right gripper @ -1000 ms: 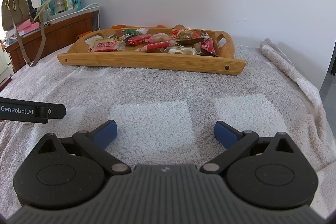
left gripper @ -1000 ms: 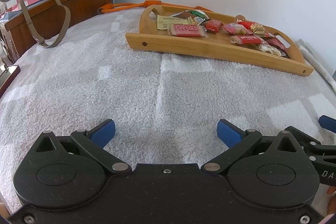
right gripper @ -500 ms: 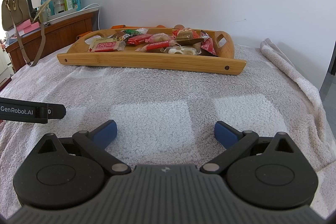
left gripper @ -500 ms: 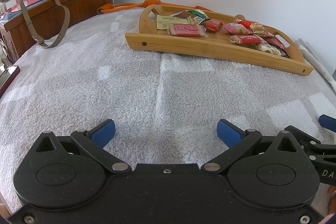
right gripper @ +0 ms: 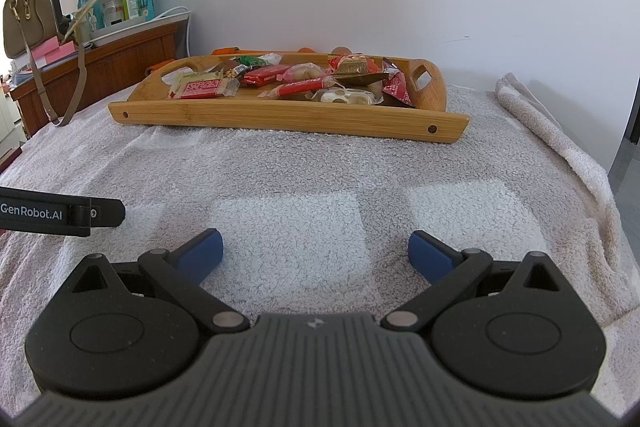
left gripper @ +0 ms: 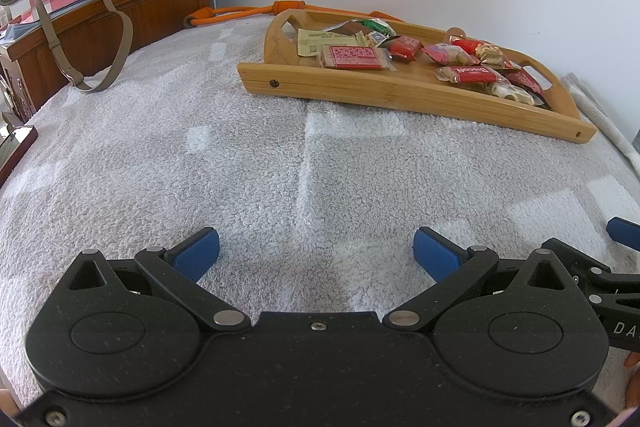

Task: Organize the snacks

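Both the left gripper (left gripper: 316,253) and right gripper (right gripper: 315,251) gaped wide, empty; snacks (right gripper: 280,83) sat in the wooden tray (right gripper: 280,117), upper centre.

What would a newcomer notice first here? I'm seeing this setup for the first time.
The wooden tray at the far side of the grey towel, littered with red snack packets. Next, the open right gripper and open left gripper low over the towel, both empty. At the far left, a brown handbag hangs by a wooden sideboard.
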A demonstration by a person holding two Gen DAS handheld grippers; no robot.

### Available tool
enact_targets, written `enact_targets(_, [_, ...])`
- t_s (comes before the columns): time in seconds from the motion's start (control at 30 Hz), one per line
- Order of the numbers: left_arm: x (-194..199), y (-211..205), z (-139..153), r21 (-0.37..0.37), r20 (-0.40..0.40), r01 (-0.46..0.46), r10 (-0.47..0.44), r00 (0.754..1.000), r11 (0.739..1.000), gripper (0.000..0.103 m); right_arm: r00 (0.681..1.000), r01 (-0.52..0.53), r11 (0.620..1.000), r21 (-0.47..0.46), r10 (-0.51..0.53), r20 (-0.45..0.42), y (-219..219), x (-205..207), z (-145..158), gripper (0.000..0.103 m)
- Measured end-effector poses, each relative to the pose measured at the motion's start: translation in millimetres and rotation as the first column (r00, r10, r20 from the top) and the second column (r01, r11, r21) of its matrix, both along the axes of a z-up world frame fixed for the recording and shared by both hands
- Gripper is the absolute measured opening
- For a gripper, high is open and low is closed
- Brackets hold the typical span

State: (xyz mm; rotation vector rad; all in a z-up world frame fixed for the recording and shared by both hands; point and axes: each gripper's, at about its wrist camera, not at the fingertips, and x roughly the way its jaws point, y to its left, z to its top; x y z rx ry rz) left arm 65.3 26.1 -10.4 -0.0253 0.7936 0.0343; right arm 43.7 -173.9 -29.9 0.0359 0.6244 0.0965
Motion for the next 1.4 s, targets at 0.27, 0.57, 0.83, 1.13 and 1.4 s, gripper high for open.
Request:
enact_targets(0.27, [-0.1, -0.2, 0.0, 0.0, 0.0, 0.0, 0.0, 1.0, 1.0, 0.103, 1.0, 0.0, 1.0, 0.0, 0.0, 0.0, 0.2, 0.0, 0.1, 0.103])
enact_targets(0.57, [-0.4, -0.2, 0.1, 0.0, 0.0, 0.0, 0.0, 1.0, 1.0, 0.103, 1.0, 0.0, 1.0, 0.0, 0.0, 0.0, 0.2, 0.1, 0.2, 0.103])
enact_targets(0.83, [-0.5, -0.9, 0.3, 0.001, 0.003, 0.0, 0.0, 1.0, 1.0, 0.103, 1.0, 0.0, 1.0, 0.0, 0.0, 0.0, 0.1, 0.0, 0.2, 0.103])
enact_targets(1.13, [-0.5, -1.0, 0.5, 0.002, 0.003, 0.001, -0.001, 1.0, 1.0, 0.103, 1.0, 0.0, 1.0, 0.001, 0.0, 0.0, 0.1, 0.0, 0.1, 0.103])
enact_targets(1.4, [-0.7, -0.5, 1.4, 0.003, 0.011, 0.007, -0.007, 1.0, 1.0, 0.103, 1.0, 0.0, 1.0, 0.001, 0.0, 0.0, 0.1, 0.1, 0.1, 0.103])
